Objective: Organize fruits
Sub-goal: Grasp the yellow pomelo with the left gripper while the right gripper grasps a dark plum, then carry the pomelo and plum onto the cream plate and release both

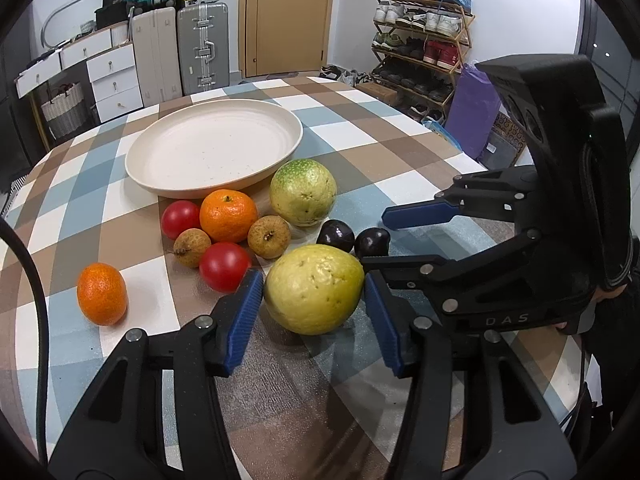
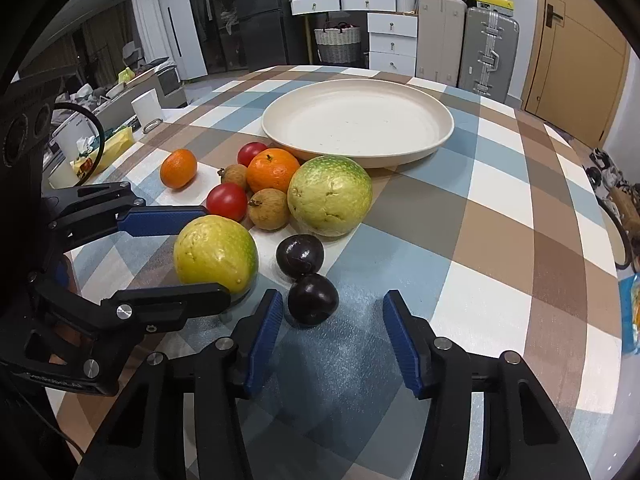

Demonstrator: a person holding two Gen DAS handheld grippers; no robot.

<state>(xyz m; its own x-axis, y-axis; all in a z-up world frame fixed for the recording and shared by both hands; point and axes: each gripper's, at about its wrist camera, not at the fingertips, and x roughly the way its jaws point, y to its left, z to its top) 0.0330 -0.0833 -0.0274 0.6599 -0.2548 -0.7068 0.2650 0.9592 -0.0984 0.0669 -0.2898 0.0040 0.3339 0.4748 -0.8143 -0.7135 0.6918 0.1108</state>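
Observation:
A yellow guava (image 1: 314,289) lies on the checked table between the blue pads of my left gripper (image 1: 314,300), which is open around it with small gaps each side; it also shows in the right wrist view (image 2: 216,254). My right gripper (image 2: 332,320) is open, with the nearer of two dark plums (image 2: 313,298) between its fingertips, close to the left pad. The second plum (image 2: 300,254) lies just behind. A greener guava (image 1: 303,192), two oranges (image 1: 228,216) (image 1: 102,299), two tomatoes (image 1: 225,266) and two longans (image 1: 269,237) lie before an empty cream plate (image 1: 214,146).
The round table's edge (image 1: 460,148) curves on the right. Suitcases (image 1: 202,48), drawers and a shoe rack (image 1: 420,40) stand beyond it. In the right wrist view a white cup (image 2: 146,106) and clutter sit past the table's left edge.

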